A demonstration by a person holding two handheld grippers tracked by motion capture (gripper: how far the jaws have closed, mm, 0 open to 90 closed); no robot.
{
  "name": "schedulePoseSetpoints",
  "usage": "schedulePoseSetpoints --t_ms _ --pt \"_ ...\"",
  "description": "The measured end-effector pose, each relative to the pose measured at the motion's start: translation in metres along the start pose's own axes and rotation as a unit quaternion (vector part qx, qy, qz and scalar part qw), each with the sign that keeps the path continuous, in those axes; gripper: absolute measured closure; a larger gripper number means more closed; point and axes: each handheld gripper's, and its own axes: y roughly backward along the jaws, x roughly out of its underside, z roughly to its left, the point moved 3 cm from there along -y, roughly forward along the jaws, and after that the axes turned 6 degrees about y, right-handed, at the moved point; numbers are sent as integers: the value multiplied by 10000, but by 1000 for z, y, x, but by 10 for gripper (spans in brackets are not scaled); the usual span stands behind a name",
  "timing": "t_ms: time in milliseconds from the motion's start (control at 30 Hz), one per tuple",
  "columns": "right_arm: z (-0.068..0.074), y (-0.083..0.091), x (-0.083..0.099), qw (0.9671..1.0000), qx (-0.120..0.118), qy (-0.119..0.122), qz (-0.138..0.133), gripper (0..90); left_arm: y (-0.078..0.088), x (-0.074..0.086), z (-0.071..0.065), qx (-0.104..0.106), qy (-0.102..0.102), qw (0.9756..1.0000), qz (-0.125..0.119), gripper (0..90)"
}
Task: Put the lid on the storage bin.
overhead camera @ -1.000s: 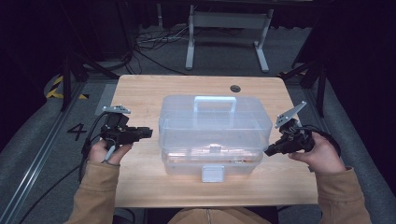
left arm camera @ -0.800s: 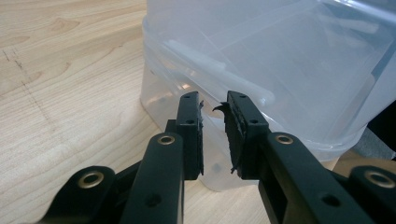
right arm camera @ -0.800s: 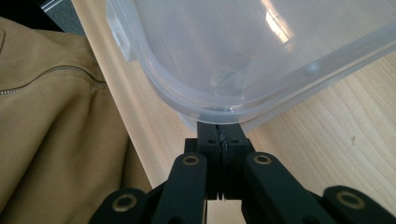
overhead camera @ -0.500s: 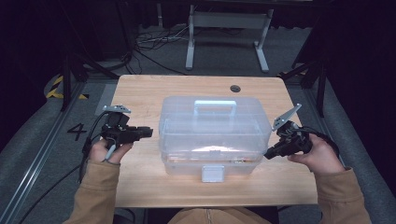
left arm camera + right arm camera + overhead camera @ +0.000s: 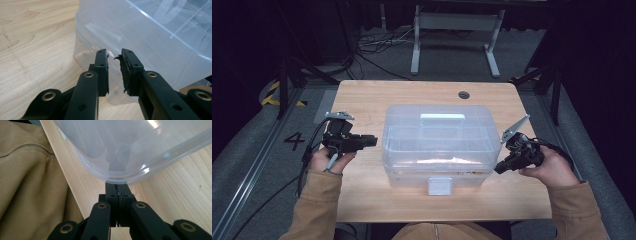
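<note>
A clear plastic storage box (image 5: 439, 137) with a lid, a top handle (image 5: 442, 118) and a white front latch (image 5: 439, 186) stands in the middle of the wooden table (image 5: 362, 100). My left gripper (image 5: 371, 141) points at the box's left wall; in the left gripper view, the left gripper (image 5: 114, 56) stands open by a narrow gap, nothing between its pads, just short of the box (image 5: 150, 30). My right gripper (image 5: 499, 170) sits at the box's front right corner. In the right gripper view, the right gripper (image 5: 117, 185) is shut, its tips tucked under the rounded rim of the box (image 5: 125, 142).
A small round hole (image 5: 464, 94) sits near the table's far edge. Behind the table are floor cables (image 5: 367, 47) and a metal stand (image 5: 452, 30). A tan sleeve (image 5: 30, 182) lies close to the table's near edge beside the right gripper.
The right gripper has moved toward the near side and lower, to the box's front right corner. The left gripper has stayed in place.
</note>
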Motion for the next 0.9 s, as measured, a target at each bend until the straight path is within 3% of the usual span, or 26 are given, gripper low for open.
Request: schedulePoseSetpoints --t_ms 333,467,567,900 --pt "-2 -5 4 9997 -26 9 239 886 -1 0 0 12 -18 10000 21 757" --pt "-3 -9 5 9995 -166 19 253 871 -1 0 1 3 -7 10000 28 753" --pt "-4 -7 7 9996 -126 -7 259 853 0 0 2 11 -3 10000 17 752" --pt "-5 7 10 10000 -20 -35 -60 769 1 1 2 -30 -11 10000 -38 745"
